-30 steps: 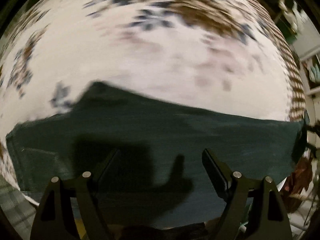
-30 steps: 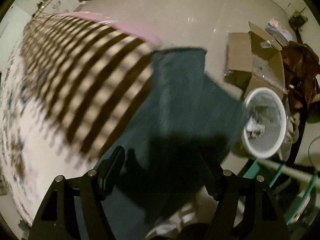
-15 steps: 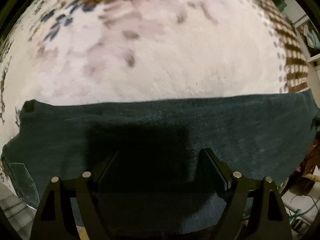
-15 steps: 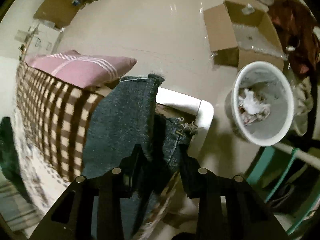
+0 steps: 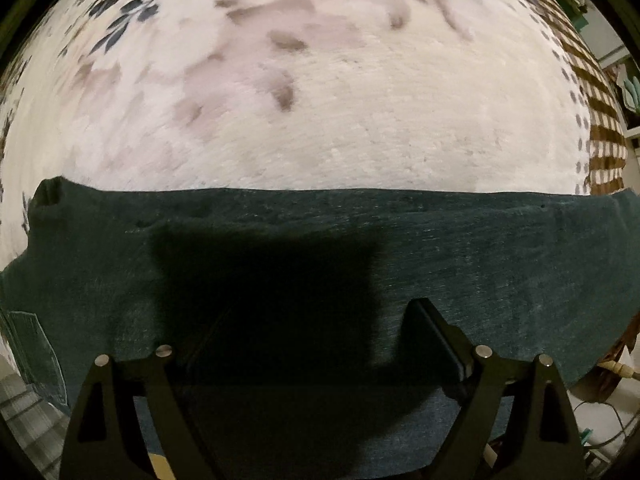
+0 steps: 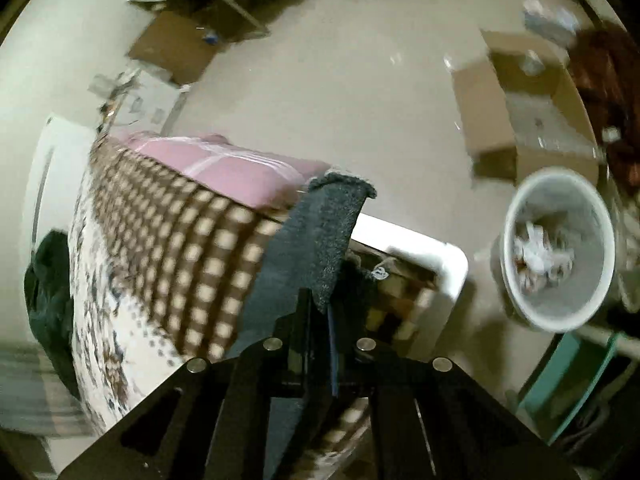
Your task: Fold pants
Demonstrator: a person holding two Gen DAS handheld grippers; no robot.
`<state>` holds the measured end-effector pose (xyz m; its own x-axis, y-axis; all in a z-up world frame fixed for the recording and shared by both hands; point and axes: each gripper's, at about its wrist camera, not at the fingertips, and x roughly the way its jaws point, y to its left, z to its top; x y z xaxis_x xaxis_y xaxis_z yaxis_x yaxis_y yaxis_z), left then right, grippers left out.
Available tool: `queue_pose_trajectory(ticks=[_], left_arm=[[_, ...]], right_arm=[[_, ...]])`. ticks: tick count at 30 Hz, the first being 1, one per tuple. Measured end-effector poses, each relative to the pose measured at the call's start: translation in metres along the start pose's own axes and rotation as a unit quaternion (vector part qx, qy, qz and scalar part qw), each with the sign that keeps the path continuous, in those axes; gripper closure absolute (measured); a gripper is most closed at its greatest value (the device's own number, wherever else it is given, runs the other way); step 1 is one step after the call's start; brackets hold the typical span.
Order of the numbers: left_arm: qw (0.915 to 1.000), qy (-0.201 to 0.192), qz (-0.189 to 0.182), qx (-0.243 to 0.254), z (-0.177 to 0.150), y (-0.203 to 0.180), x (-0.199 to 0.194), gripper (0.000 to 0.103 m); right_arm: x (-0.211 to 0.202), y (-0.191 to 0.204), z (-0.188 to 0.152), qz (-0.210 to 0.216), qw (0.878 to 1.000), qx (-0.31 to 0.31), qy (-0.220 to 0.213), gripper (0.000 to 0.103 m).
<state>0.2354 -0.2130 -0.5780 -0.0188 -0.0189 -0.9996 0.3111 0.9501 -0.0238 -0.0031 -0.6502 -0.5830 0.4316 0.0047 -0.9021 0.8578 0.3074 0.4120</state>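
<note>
Dark green pants (image 5: 480,264) lie flat in a long band across a white floral blanket (image 5: 340,120). My left gripper (image 5: 324,320) points straight down just above them. Its jaws are opening, they stand wide apart, and only flat cloth shows below, with no fold pinched. Its shadow darkens the cloth between the fingers. In the right wrist view, the leg end of the pants (image 6: 332,224) stands up from my right gripper (image 6: 320,308), which is shut on it at the bed's corner. The hem (image 6: 344,182) flops over at the top.
A brown checked cover (image 6: 188,240) and a pink pillow (image 6: 240,168) lie on the bed, and its white frame corner (image 6: 444,260) shows. On the floor stand a white bin (image 6: 516,240) with crumpled paper and an open cardboard box (image 6: 500,120).
My right gripper went from open to shut on the pants' leg end and lifted it off the bed corner. The left gripper came down over the pants, whose far edge now runs level.
</note>
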Motion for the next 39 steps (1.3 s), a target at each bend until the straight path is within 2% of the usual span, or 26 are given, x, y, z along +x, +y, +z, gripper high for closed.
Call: queue_pose_trajectory(ticks=[2, 3, 5, 7, 8, 12, 14, 17, 21, 23, 28, 30, 34, 37, 39], left_arm=[[1.0000, -0.001, -0.001, -0.001, -0.004, 0.004, -0.002, 0.014], [1.0000, -0.001, -0.001, 0.000, -0.004, 0.003, -0.001, 0.013], [1.0000, 0.000, -0.005, 0.002, -0.006, 0.010, 0.001, 0.009], [0.9999, -0.001, -0.011, 0.000, -0.006, 0.014, 0.001, 0.000], [0.9999, -0.002, -0.015, -0.003, -0.006, 0.014, 0.003, 0.000], [0.9996, -0.009, -0.014, -0.021, -0.007, 0.016, 0.008, 0.000], [0.9996, -0.012, -0.011, -0.025, -0.008, 0.016, 0.009, 0.000], [0.9994, -0.013, -0.010, -0.029, -0.009, 0.016, 0.010, 0.000], [0.9993, -0.012, -0.011, -0.033, -0.007, 0.016, 0.011, 0.000], [0.9993, -0.008, -0.011, -0.034, -0.006, 0.018, 0.011, 0.000], [0.9992, -0.010, -0.007, -0.039, -0.005, 0.020, 0.010, 0.000], [0.9992, -0.010, -0.006, -0.039, -0.005, 0.019, 0.011, 0.000], [0.9992, -0.007, -0.006, -0.039, -0.005, 0.018, 0.012, 0.000], [0.9992, -0.005, -0.005, -0.040, -0.004, 0.018, 0.011, 0.000], [0.9991, -0.004, -0.005, -0.041, -0.003, 0.018, 0.011, 0.000]], right_arm=[[0.025, -0.025, 0.001, -0.037, 0.998, 0.011, 0.042, 0.092], [0.030, -0.039, 0.001, -0.027, 0.998, 0.029, 0.054, 0.075], [0.024, -0.059, 0.002, 0.016, 0.996, 0.072, 0.046, 0.059], [0.017, -0.068, 0.002, 0.066, 0.993, 0.090, 0.040, 0.055], [0.018, -0.070, 0.001, 0.075, 0.992, 0.094, 0.042, 0.050], [0.044, -0.076, -0.004, 0.093, 0.988, 0.101, 0.077, 0.050], [0.055, -0.078, -0.008, 0.125, 0.983, 0.106, 0.081, 0.050], [0.052, -0.075, -0.011, 0.132, 0.986, 0.100, 0.036, 0.051], [0.044, -0.082, -0.021, 0.163, 0.981, 0.104, -0.005, 0.060], [0.041, -0.082, -0.028, 0.190, 0.976, 0.106, -0.004, 0.060], [0.044, -0.078, -0.028, 0.216, 0.971, 0.104, 0.008, 0.060], [0.042, -0.075, -0.025, 0.221, 0.970, 0.106, 0.002, 0.060], [0.021, -0.065, -0.029, 0.171, 0.982, 0.082, -0.011, 0.060], [0.008, -0.065, -0.041, 0.164, 0.984, 0.073, -0.018, 0.060], [0.018, -0.065, -0.051, 0.174, 0.981, 0.081, 0.015, 0.060]])
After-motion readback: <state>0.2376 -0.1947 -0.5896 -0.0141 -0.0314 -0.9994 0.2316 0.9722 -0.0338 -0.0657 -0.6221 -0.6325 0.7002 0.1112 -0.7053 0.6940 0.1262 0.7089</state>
